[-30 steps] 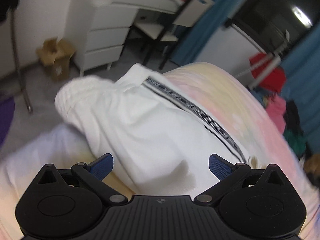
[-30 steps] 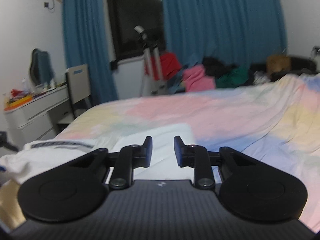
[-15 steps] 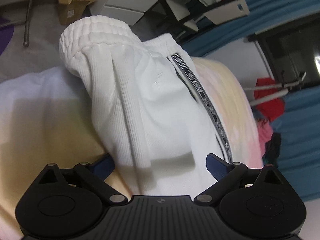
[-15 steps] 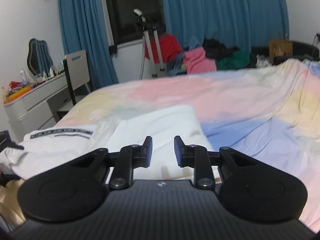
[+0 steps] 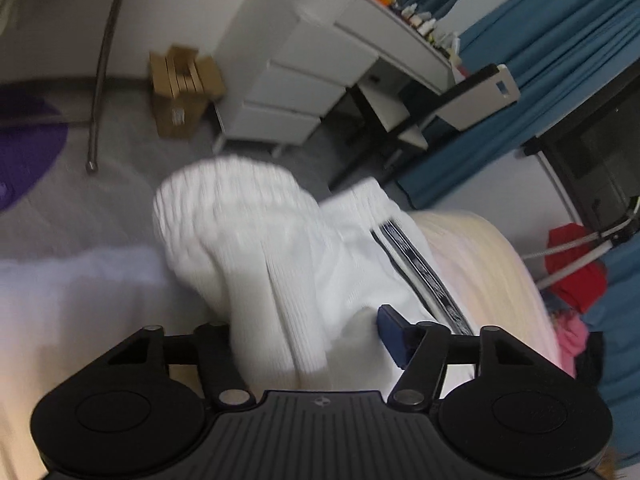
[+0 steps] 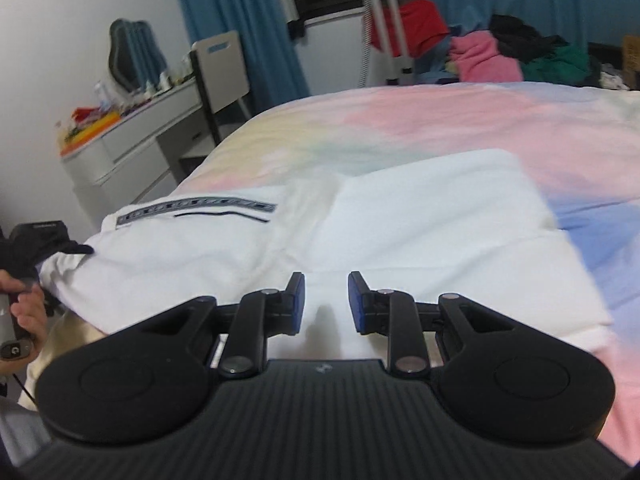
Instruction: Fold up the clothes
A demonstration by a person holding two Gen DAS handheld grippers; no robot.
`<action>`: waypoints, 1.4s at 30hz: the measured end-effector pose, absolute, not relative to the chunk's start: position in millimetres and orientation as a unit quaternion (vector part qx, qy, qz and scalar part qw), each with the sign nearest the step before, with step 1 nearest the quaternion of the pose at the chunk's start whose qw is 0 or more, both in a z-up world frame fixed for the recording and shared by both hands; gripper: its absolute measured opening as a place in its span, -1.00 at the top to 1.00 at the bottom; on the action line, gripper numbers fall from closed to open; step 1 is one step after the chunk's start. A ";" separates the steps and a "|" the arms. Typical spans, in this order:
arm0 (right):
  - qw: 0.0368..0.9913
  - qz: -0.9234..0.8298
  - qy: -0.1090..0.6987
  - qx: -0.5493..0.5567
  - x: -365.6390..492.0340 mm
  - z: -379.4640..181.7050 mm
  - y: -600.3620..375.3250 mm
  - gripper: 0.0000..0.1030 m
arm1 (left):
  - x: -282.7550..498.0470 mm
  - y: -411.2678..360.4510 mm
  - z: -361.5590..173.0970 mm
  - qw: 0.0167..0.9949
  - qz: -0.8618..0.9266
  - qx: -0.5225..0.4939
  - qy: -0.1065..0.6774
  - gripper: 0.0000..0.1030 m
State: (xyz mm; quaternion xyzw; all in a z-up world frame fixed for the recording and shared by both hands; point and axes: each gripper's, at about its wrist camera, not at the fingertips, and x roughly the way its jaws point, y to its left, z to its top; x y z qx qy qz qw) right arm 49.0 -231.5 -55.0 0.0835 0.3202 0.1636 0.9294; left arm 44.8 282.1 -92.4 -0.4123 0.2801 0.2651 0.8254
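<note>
White trousers (image 6: 360, 232) with a dark printed side stripe (image 5: 420, 264) lie across the near left part of the pastel bed cover (image 6: 460, 120), their ribbed cuff end (image 5: 224, 208) hanging towards the bed's left edge, above the grey floor. A second ago the left gripper (image 5: 312, 328) stood wide open over that bunched end; now its jaws are closing with a thick fold of the ribbed cloth between them, the blue pad (image 5: 394, 332) on the right pressed against the fabric and the other hidden behind it, so a pick-up of this end looks under way, probably to carry it over the rest for a fold. The tool tilts downward at the cloth and has rolled since then, the desk and drawers (image 5: 296, 76) sitting at a different slant behind it. The right gripper (image 6: 326, 300) has dropped closer to the middle of the trousers, pointing down and forward, its jaws narrowly apart with nothing between them and no cloth touched. At the far left of its view, a hand (image 6: 24, 304) grasps the left tool's handle
</note>
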 end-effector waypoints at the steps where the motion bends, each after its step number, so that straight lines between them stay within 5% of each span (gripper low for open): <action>1: 0.928 0.167 0.326 0.072 51.1 -62.5 -223.8 0.47 | 44.9 282.5 -91.1 0.829 0.270 -0.403 0.277 0.18; 4: 0.924 0.168 0.344 0.017 52.0 -91.8 -205.8 0.49 | 48.7 279.1 -84.5 0.849 0.276 -0.362 0.267 0.53; 7: 0.925 0.175 0.338 -0.001 49.2 -95.9 -202.8 0.48 | 64.4 264.1 -72.6 0.883 0.274 -0.289 0.249 0.67; 19: 0.946 0.089 0.282 0.133 50.0 -54.4 -286.1 0.45 | 68.3 79.3 24.5 0.988 0.142 -0.011 0.054 0.79; 28: 0.928 -0.011 0.226 0.297 51.6 -47.1 -387.0 0.45 | 76.8 -122.5 6.5 0.997 0.010 0.071 -0.019 0.84; 33: 0.951 -0.097 0.133 0.261 33.2 -29.9 -414.2 0.45 | 83.9 -218.4 -67.2 0.976 -0.094 0.193 0.029 0.83; 37: 0.928 -0.081 0.143 0.335 37.5 -45.8 -439.6 0.44 | 94.1 -254.5 -123.8 0.945 -0.143 0.272 0.115 0.80; 40: 0.904 -0.055 0.171 0.387 42.5 -62.5 -450.9 0.44 | 98.2 -256.9 -132.6 0.933 -0.156 0.298 0.127 0.62; 42: 0.891 -0.037 0.178 0.416 44.2 -69.4 -455.7 0.44 | 103.8 -249.8 -126.4 0.930 -0.164 0.290 0.151 0.25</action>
